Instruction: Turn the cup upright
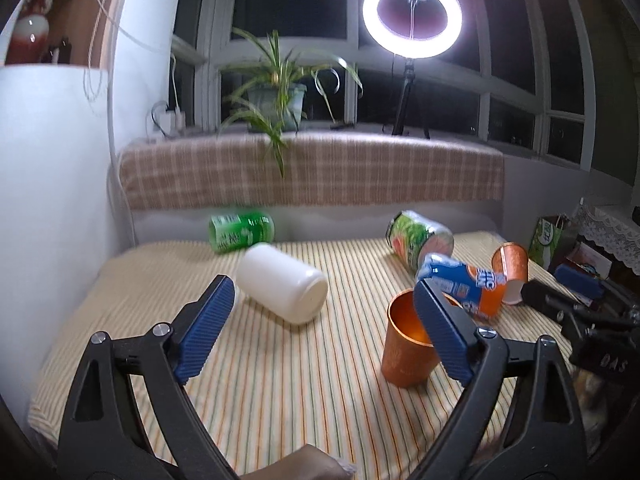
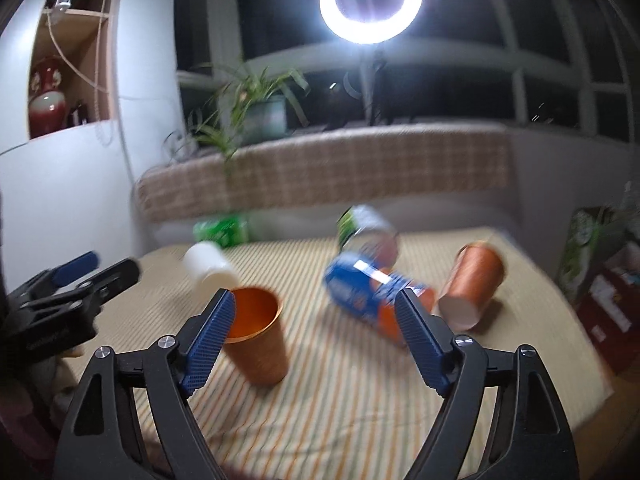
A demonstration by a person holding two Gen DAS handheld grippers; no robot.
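An orange cup (image 1: 404,348) stands upright on the striped cloth, mouth up; it also shows in the right wrist view (image 2: 256,332). A second orange cup (image 1: 512,264) lies on its side at the right, seen too in the right wrist view (image 2: 472,284). My left gripper (image 1: 324,300) is open and empty above the cloth, its right finger in front of the upright cup. My right gripper (image 2: 316,312) is open and empty, its left finger next to the upright cup's rim.
A white jar (image 1: 280,288), a green can (image 1: 240,232), a green-labelled can (image 1: 420,240) and a blue-orange can (image 1: 464,284) lie on their sides on the cloth. A plaid-covered ledge (image 1: 312,172) with a plant (image 1: 276,96) and a ring light (image 1: 412,14) stands behind.
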